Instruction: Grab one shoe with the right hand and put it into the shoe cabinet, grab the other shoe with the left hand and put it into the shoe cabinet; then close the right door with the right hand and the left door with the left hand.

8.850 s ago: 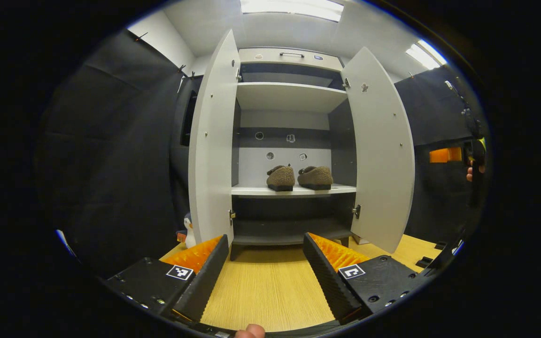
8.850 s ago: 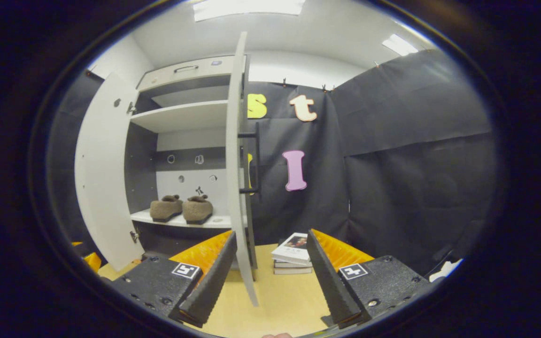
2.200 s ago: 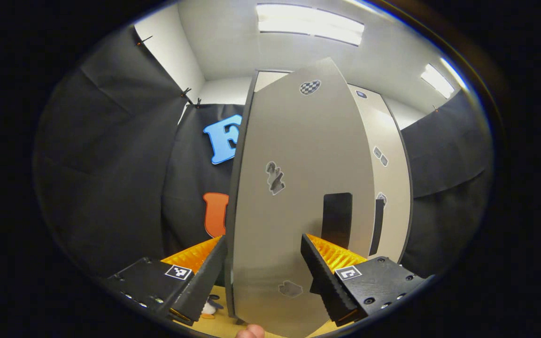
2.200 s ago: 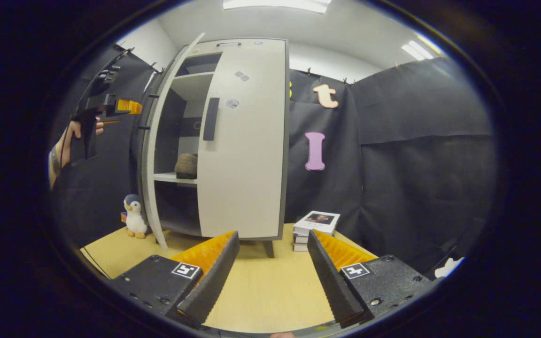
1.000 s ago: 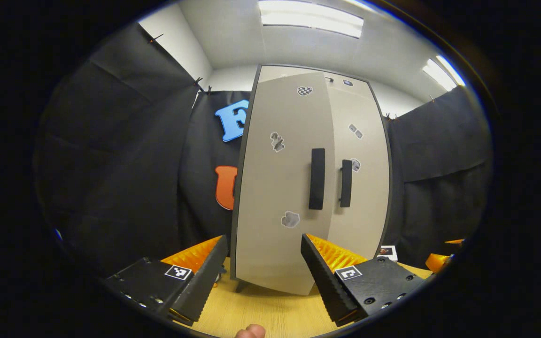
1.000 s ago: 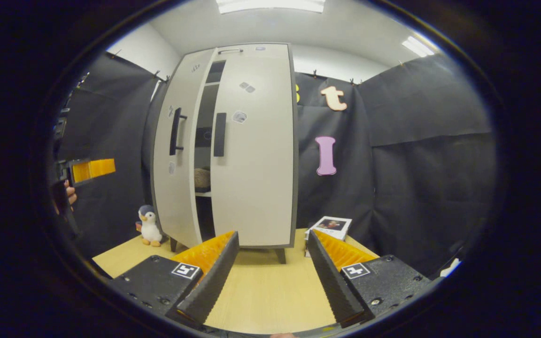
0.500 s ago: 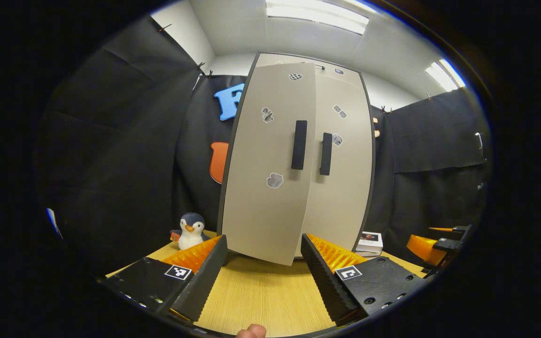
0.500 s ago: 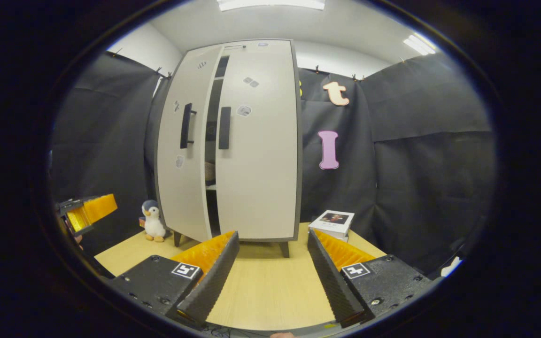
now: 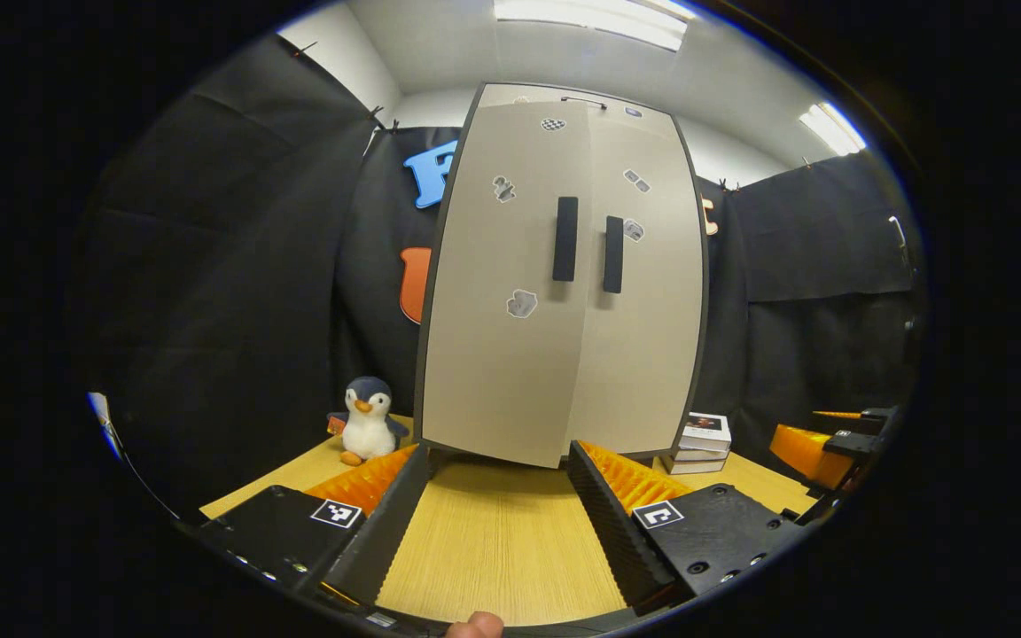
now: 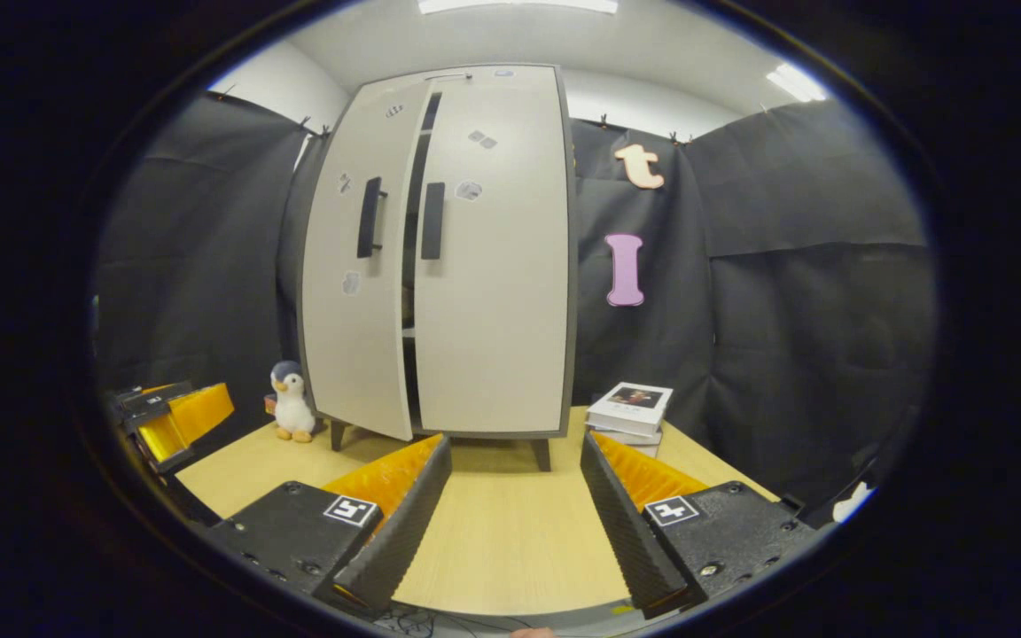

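The pale shoe cabinet (image 9: pixel 564 292) stands at the back of the wooden table, also seen in the right gripper view as the shoe cabinet (image 10: pixel 484 266). Its right door (image 10: pixel 497 266) is flush shut. The left door (image 10: pixel 355 283) stands slightly ajar, leaving a narrow dark slit beside its black handle (image 10: pixel 370 217). The shoes are hidden behind the doors. My left gripper (image 9: pixel 497 514) is open, low over the table in front of the cabinet. My right gripper (image 10: pixel 515 514) is open too, well back from the doors. The left gripper (image 10: pixel 165 416) also appears far left in the right gripper view.
A plush penguin (image 9: pixel 367 430) sits on the table left of the cabinet. A stack of books (image 10: pixel 630 409) lies to its right. The wooden table (image 10: pixel 510 540) stretches between the grippers and the cabinet. Black cloth walls close in both sides.
The left door has swung nearly shut, and both shoes are now hidden. Both grippers have drawn back and down from the cabinet, staying open.
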Available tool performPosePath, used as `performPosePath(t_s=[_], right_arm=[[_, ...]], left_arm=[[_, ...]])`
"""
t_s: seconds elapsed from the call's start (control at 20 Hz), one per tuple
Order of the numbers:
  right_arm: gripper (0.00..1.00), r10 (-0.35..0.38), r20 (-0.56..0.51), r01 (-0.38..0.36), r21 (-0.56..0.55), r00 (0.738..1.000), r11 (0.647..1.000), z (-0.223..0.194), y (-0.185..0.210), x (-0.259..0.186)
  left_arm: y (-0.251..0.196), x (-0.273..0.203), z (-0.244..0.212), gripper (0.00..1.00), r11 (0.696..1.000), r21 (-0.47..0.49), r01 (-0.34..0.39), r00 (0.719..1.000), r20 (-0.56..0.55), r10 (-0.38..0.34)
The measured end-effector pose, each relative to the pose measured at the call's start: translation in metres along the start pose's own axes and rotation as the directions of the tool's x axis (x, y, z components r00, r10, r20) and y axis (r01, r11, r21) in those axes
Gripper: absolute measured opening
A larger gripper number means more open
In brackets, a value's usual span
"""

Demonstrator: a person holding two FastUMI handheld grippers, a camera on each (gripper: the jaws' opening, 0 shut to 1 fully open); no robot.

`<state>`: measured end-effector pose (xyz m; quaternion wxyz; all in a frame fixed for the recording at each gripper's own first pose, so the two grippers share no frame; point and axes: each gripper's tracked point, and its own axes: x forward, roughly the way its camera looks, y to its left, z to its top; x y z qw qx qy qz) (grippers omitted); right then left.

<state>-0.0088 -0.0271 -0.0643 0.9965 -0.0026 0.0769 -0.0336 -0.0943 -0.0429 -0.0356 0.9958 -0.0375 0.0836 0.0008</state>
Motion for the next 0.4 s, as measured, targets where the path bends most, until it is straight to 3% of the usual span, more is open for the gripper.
performPosePath(t_s=[0.4], right_arm=[[0.95, -0.002, 0.036, 0.001, 0.01, 0.999, 1.0, 0.007, -0.001, -0.001]], left_arm=[[0.007, 0.001, 0.028, 0.95, 1.0, 0.014, -0.021, 0.998, 0.062, 0.02]])
